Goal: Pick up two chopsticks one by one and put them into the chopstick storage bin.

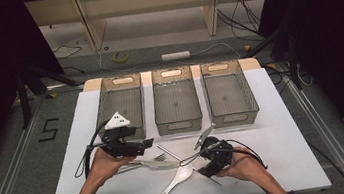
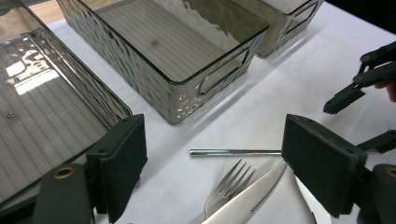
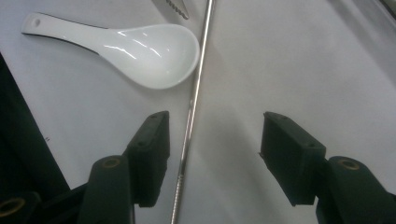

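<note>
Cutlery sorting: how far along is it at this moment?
Nothing is sorted: all three bins look empty. The fork, knife, white spoon and metal rod lie on the table. Both the left gripper and right gripper hover open, holding nothing.

3 empty grey bins (image 1: 175, 101) at back of white table (image 1: 285, 132); floor cables (image 1: 239, 7), tape roll (image 1: 121, 57).

Three bins (image 1: 119, 104) (image 1: 175, 99) (image 1: 226, 92) are sitting side by side at the far edge of my table (image 1: 288, 152). Nearer me, fork (image 1: 154, 159) and knife (image 1: 149, 166) are lying left, the spoon (image 1: 177, 180) centre, the rod (image 1: 169, 151) crossing between, just behind the spoon's bowl.
</note>
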The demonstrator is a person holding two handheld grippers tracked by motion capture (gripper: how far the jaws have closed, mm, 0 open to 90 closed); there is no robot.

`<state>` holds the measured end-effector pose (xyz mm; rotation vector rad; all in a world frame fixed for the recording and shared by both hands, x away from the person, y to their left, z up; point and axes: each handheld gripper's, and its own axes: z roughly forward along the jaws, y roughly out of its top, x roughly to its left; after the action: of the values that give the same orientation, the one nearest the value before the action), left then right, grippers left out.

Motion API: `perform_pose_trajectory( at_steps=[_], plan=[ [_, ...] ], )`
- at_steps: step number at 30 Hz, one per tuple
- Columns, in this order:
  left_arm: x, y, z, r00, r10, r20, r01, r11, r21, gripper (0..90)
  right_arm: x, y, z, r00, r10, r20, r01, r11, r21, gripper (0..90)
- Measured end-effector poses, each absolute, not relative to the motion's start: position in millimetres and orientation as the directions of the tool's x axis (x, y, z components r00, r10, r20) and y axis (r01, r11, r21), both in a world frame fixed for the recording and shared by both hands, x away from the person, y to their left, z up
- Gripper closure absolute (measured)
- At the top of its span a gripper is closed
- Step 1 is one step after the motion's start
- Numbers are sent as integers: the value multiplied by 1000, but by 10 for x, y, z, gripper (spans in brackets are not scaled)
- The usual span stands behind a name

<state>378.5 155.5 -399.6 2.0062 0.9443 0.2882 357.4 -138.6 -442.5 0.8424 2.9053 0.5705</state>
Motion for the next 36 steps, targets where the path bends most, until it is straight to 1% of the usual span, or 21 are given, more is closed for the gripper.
perform_pose_trajectory(
  at_steps=[7, 8, 10, 11, 12, 13, 16, 19, 22, 25, 28, 33, 36],
  plan=[
    [3641, 1596, -4038, 683, 708, -178, 508, -286, 813, 207, 3607, -1283, -4496, -851, 524, 38, 508, 801, 317, 493],
    [3620, 1602, -4031, 686, 705, -180, 506, -284, 814, 203, 3625, -1267, -4522, -859, 511, 31, 494, 811, 312, 503],
    [3585, 1610, -4021, 691, 701, -177, 493, -278, 825, 202, 3623, -1250, -4525, -854, 519, 36, 505, 808, 303, 510],
    [3571, 1615, -4018, 692, 700, -176, 489, -275, 828, 202, 3635, -1247, -4539, -863, 505, 30, 489, 817, 305, 515],
    [3559, 1618, -4020, 691, 701, -174, 484, -271, 832, 201, 3630, -1229, -4542, -854, 519, 36, 505, 811, 296, 523],
    [3553, 1624, -4021, 693, 700, -172, 482, -272, 833, 201, 3637, -1213, -4554, -857, 514, 32, 500, 817, 287, 545],
    [3552, 1634, -4038, 688, 705, -174, 488, -271, 830, 201, 3648, -1209, -4574, -866, 501, 15, 484, 828, 283, 566],
    [3551, 1633, -4048, 686, 706, -175, 492, -274, 826, 201, 3654, -1197, -4588, -861, 508, 10, 492, 829, 266, 597],
    [3543, 1629, -4042, 687, 707, -167, 487, -278, 828, 201, 3687, -1209, -4590, -859, 512, 10, 496, 825, 270, 651],
    [3541, 1627, -4042, 689, 706, -161, 485, -285, 826, 201, 3710, -1211, -4589, -858, 514, 12, 498, 824, 270, 665],
    [3542, 1625, -4045, 689, 707, -159, 485, -287, 826, 202, 3746, -1200, -4582, -856, 517, 12, 503, 827, 252, 713],
    [3540, 1622, -4048, 693, 703, -160, 484, -288, 826, 202, 3781, -1193, -4583, -852, 523, 18, 511, 823, 246, 752],
    [3539, 1614, -4052, 694, 702, -158, 481, -290, 827, 203, 3819, -1199, -4583, -851, 524, 25, 514, 825, 236, 807]
  ],
)
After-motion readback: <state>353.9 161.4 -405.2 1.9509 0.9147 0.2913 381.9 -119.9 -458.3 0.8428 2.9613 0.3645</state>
